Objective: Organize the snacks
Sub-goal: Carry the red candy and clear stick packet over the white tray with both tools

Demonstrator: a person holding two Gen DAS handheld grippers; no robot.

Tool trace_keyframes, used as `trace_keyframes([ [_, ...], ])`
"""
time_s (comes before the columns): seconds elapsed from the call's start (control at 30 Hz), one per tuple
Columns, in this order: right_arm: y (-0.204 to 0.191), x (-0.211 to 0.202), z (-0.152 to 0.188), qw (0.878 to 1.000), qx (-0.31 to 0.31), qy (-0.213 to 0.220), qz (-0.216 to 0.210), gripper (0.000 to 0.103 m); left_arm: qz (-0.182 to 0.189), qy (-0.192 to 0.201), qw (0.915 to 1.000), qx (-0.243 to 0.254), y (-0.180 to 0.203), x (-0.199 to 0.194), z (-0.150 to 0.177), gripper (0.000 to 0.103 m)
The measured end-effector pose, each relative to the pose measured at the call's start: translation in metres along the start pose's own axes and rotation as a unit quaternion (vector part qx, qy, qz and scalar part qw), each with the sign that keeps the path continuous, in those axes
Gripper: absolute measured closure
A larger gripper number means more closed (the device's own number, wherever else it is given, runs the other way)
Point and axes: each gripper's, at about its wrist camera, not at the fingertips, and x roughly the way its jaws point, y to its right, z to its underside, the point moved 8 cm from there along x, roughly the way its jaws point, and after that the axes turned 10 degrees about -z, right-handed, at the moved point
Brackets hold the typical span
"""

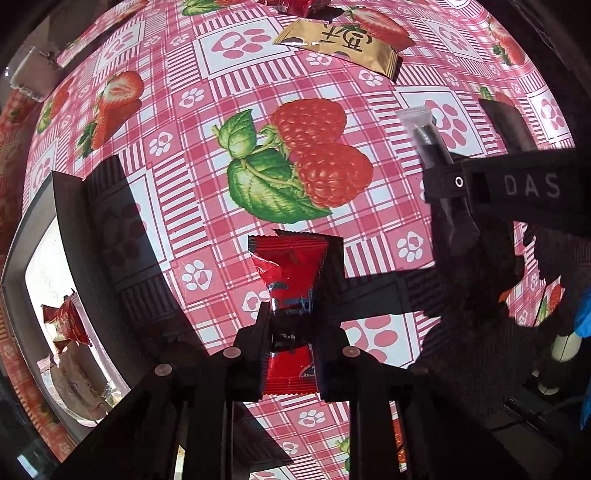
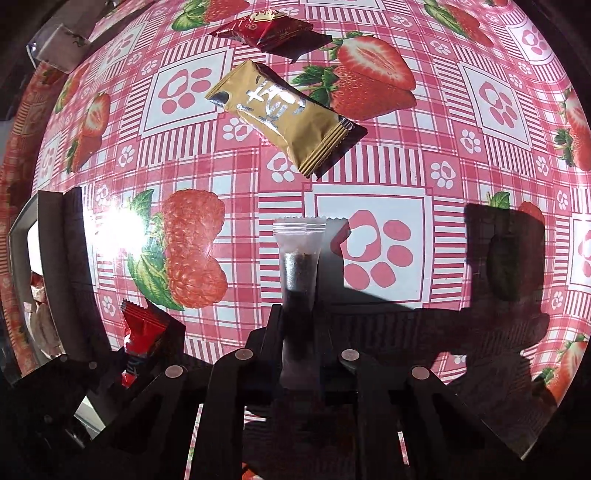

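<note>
The tablecloth (image 1: 207,122) fills both views, pink-and-white plaid printed with strawberries, raspberries and paw prints, sun glaring hard off it in the right wrist view. At the left edge sits the grey box (image 1: 70,206), dark walls, pale floor, with a few wrapped snacks (image 1: 68,323) lying inside, red and pale wrappers. Farther out on the cloth lies the gold packet (image 2: 280,114), flat and slanted, silver characters across its face, striped crimped ends; just beyond it lies the dark red packet (image 2: 266,31), near but whether they touch I cannot tell. Now the left gripper (image 1: 293,314): closed down on the red packet (image 1: 290,280), both fingers pressed against its sides at mid-length, the glossy crinkled wrapper sticking forward past the fingertips with a zigzag end, lifted above the cloth and throwing a shadow to the right. The right gripper (image 2: 299,317) is likewise clamped, narrow gap, holding the clear sachet (image 2: 299,258) upright between its 2 fingers; frosted plastic with a serrated top seal, dark contents filling the lower part. From the left wrist view that sachet shows off to the right, poking out of the other tool.
</note>
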Motion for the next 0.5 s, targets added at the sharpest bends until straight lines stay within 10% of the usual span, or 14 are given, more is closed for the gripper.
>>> trace_keyframes([
  [0.5,0.065,-0.026,0.123,0.983,0.150,0.008,-0.107,0.087,0.053,0.023,0.9983,0.011,0.007,-0.054,0.061,0.081],
])
